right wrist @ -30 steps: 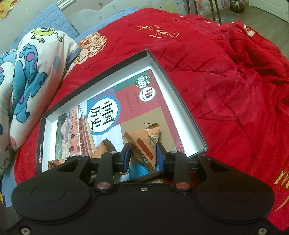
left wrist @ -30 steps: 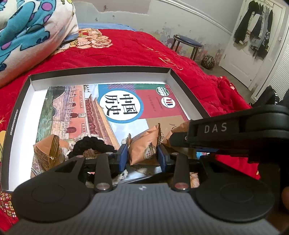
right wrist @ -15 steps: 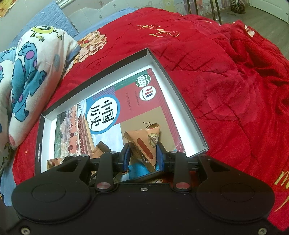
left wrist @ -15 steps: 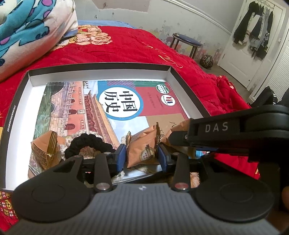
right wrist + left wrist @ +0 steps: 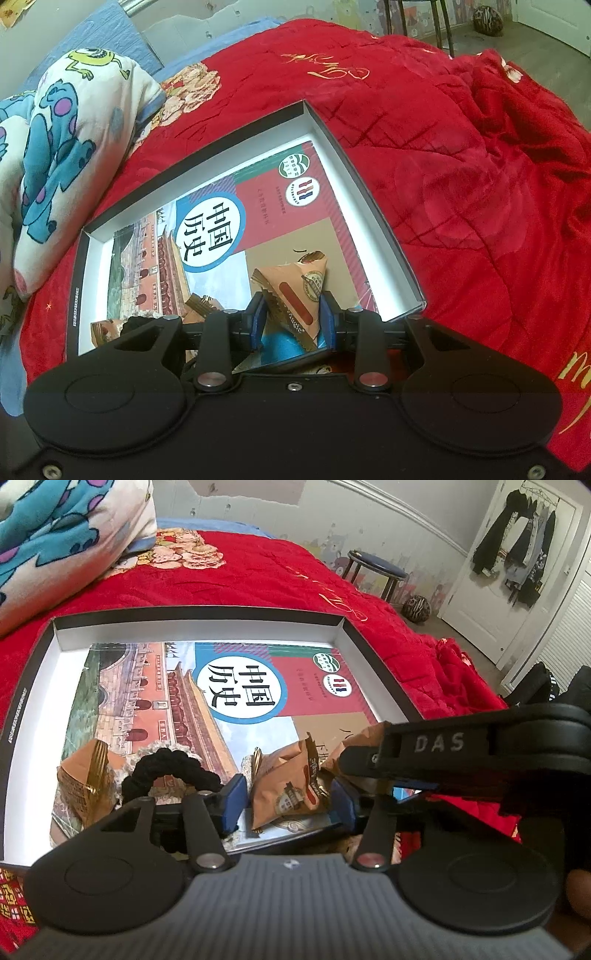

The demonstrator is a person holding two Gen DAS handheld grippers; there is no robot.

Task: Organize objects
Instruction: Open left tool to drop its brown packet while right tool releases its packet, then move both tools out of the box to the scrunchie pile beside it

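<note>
A shallow black-rimmed box (image 5: 199,612) (image 5: 354,147) lies on the red bed with a history textbook (image 5: 236,694) (image 5: 207,236) flat inside. My left gripper (image 5: 286,801) stands around an orange snack packet (image 5: 286,786) with small gaps at each pad, so it is open. My right gripper (image 5: 291,323) is shut on another orange triangular packet (image 5: 295,291) over the box's near right corner; its body (image 5: 461,753) crosses the left wrist view. A third packet (image 5: 83,771) and a black hair scrunchie (image 5: 166,775) lie at the near left.
A red quilt (image 5: 461,184) covers the bed around the box. A cartoon-print pillow (image 5: 55,166) (image 5: 55,535) lies at the far left. A stool (image 5: 376,568), a ball (image 5: 416,608) and a door with hanging clothes (image 5: 517,554) stand beyond the bed.
My left gripper's pads have spread slightly off the packet and the view has crept forward over the box. The right gripper has held still with its packet.
</note>
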